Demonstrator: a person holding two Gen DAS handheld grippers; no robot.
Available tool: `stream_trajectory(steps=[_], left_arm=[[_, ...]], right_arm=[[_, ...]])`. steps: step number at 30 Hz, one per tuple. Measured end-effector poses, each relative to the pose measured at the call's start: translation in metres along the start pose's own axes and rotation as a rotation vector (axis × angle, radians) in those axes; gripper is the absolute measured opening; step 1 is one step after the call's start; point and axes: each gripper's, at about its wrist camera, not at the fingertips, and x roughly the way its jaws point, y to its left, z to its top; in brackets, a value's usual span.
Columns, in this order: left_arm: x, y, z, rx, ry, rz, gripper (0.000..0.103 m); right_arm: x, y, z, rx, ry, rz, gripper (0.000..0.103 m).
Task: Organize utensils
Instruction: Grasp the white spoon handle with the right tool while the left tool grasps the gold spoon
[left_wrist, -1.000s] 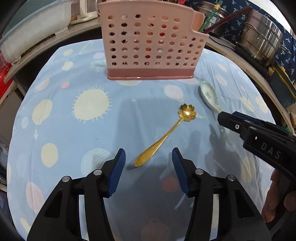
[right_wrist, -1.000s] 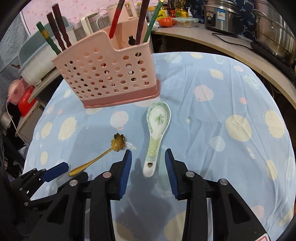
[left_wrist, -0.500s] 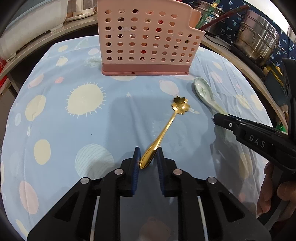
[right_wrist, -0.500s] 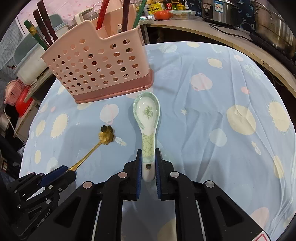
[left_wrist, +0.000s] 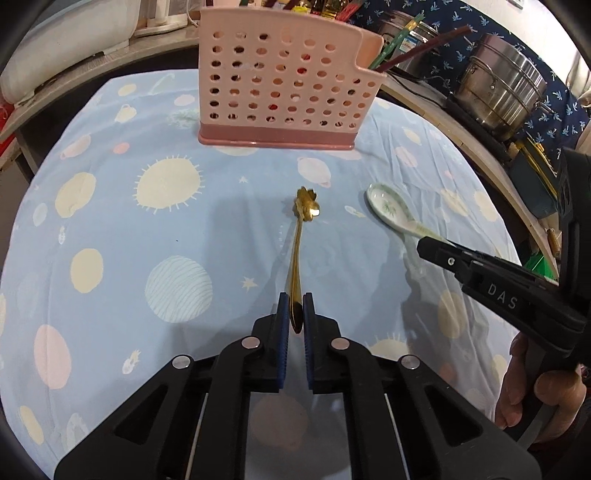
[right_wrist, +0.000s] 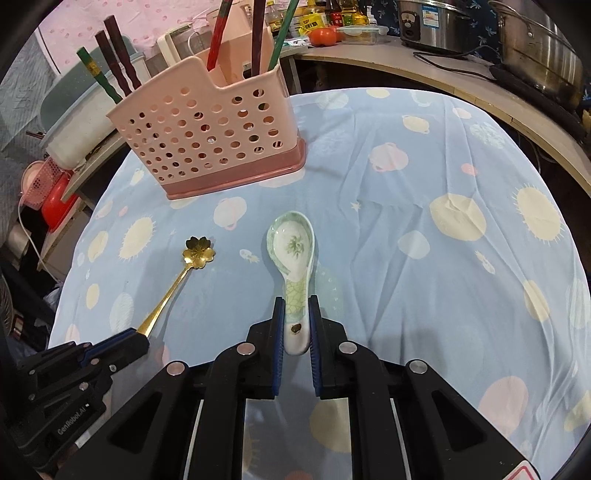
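Both pickups are in hand at once. The left tongs (left_wrist: 294, 314) are clenched on the tail of the gold flower spoon (left_wrist: 300, 243), whose bowl points toward 12 o'clock on the blue cloth-covered worktop (left_wrist: 155, 229). The right tongs (right_wrist: 296, 325) are clamped on the handle end of the ceramic soup spoon (right_wrist: 293, 258), its bowl also toward 12 o'clock. Whether either spoon has left the cloth is hard to judge through the fisheye. The pink perforated caddy (right_wrist: 210, 136) stands at about 11 o'clock in the right wrist view, with chopsticks (right_wrist: 118, 70) already upright in it. Next, probably, each spoon must be lifted, tipped upright and lowered into an open compartment without knocking the chopsticks.
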Motion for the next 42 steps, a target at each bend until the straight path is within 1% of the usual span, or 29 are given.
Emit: stream_trajectory(steps=[2,10,13,15,16,17,18,19,20,21,23,24,27,29,31,38,42], left_arm=[[-0.010,0.000,0.002,-0.004,-0.018,0.001,0.001],[-0.046,0.002,0.018,-0.023,-0.099,0.003,0.000],[-0.049,0.003,0.019,-0.027,-0.098,-0.006,0.001],[-0.043,0.004,0.014,-0.037,-0.074,-0.023,0.001],[-0.037,0.003,0.010,-0.046,-0.055,-0.025,0.003],[-0.032,0.003,0.006,-0.053,-0.039,-0.035,0.010],[-0.028,0.003,0.002,-0.056,-0.028,-0.037,0.014],[-0.023,0.001,-0.002,-0.060,-0.017,-0.020,0.024],[-0.019,-0.001,-0.004,-0.056,-0.013,-0.013,0.030],[-0.014,-0.003,-0.007,-0.052,-0.008,-0.004,0.031],[-0.005,-0.003,-0.010,-0.047,0.007,-0.002,0.031],[0.001,-0.003,-0.012,-0.048,0.017,0.010,0.031],[0.014,0.000,-0.016,-0.048,0.050,0.016,0.028],[0.015,0.000,-0.017,-0.037,0.041,0.028,0.016],[0.015,0.001,-0.017,-0.034,0.049,0.017,0.010],[0.006,0.001,-0.018,-0.030,0.045,0.010,0.010],[-0.009,0.000,-0.014,-0.027,0.015,0.007,0.010]], right_arm=[[-0.006,-0.001,-0.002,0.005,-0.006,0.004,0.011],[-0.028,-0.004,-0.001,0.018,-0.044,0.014,0.010],[-0.030,-0.006,0.000,0.023,-0.047,0.016,0.010],[-0.029,-0.006,-0.001,0.024,-0.044,0.013,0.010],[-0.029,-0.006,-0.002,0.025,-0.040,0.012,0.010],[-0.029,-0.007,-0.003,0.026,-0.038,0.011,0.010],[-0.028,-0.007,-0.005,0.026,-0.035,0.012,0.010],[-0.027,-0.007,-0.007,0.027,-0.031,0.013,0.010],[-0.027,-0.008,-0.009,0.027,-0.028,0.013,0.010],[-0.027,-0.007,-0.010,0.028,-0.026,0.015,0.010],[-0.027,-0.007,-0.012,0.028,-0.022,0.017,0.010],[-0.027,-0.007,-0.013,0.027,-0.020,0.017,0.010],[-0.026,-0.007,-0.014,0.028,-0.016,0.018,0.010],[-0.025,-0.007,-0.015,0.027,-0.015,0.019,0.010],[-0.025,-0.007,-0.015,0.028,-0.014,0.020,0.010],[-0.027,-0.008,-0.018,0.029,-0.015,0.024,0.010],[-0.035,-0.008,-0.017,0.029,-0.027,0.027,0.010]])
